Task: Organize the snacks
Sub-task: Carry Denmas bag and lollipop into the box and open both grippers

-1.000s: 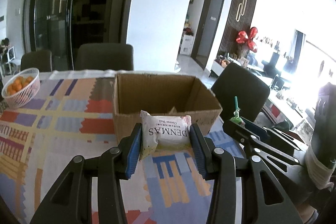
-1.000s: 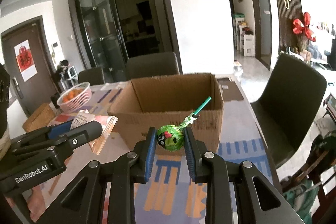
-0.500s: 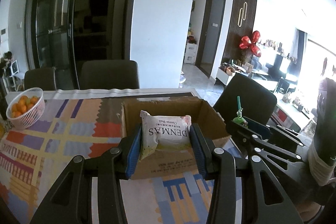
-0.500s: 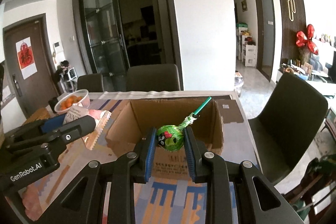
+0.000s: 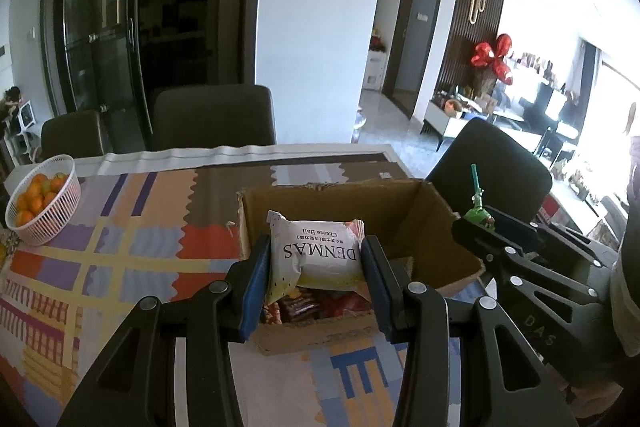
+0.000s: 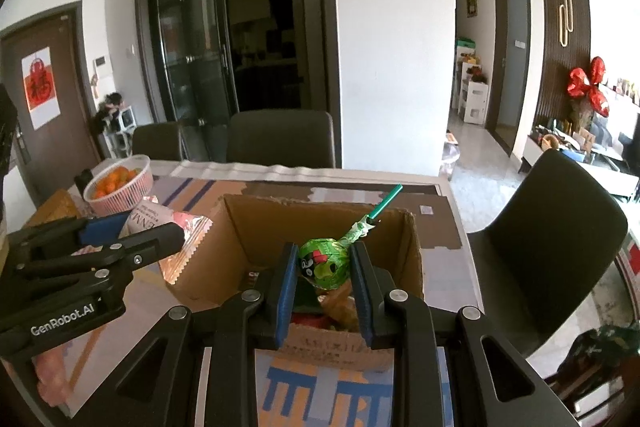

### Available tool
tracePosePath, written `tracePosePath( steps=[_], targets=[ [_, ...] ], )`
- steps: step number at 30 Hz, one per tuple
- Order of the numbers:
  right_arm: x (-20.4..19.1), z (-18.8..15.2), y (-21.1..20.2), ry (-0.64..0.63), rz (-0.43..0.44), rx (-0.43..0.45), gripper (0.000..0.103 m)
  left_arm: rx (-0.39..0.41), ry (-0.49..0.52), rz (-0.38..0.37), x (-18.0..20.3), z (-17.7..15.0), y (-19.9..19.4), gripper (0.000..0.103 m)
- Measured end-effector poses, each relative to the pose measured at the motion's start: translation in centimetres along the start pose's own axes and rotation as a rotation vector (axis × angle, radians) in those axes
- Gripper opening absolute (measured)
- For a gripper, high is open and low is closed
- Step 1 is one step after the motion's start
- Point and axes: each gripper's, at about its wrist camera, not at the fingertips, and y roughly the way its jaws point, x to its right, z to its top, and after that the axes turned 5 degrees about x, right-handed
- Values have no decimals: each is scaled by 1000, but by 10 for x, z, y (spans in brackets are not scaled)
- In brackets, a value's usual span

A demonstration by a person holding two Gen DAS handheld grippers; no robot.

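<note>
left gripper [image 5: 316, 263] jaws clamping white snack packet [image 5: 318, 255], right gripper [image 6: 324, 273] jaws gripping green lollipop [image 6: 324, 261], both over cardboard box [image 5: 360, 199]

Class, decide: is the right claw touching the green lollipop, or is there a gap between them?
Touching. In the right wrist view the right claw has both blue pads pressed against the green lollipop, holding its head above the cardboard box.

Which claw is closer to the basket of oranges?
Left. The left claw, holding the snack bag, is on the orange basket side of the box; the right claw is farther away.
</note>
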Motion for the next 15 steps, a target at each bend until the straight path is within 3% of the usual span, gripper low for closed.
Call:
tracePosePath(
  steps=[11, 15],
  targets=[
    [8, -2, 45, -6, 8, -114, 28, -119, -29, -6, -9, -2, 50, 46],
    [11, -4, 56, 0, 5, -141, 28, -149, -27, 21, -10, -5, 60, 54]
  ],
)
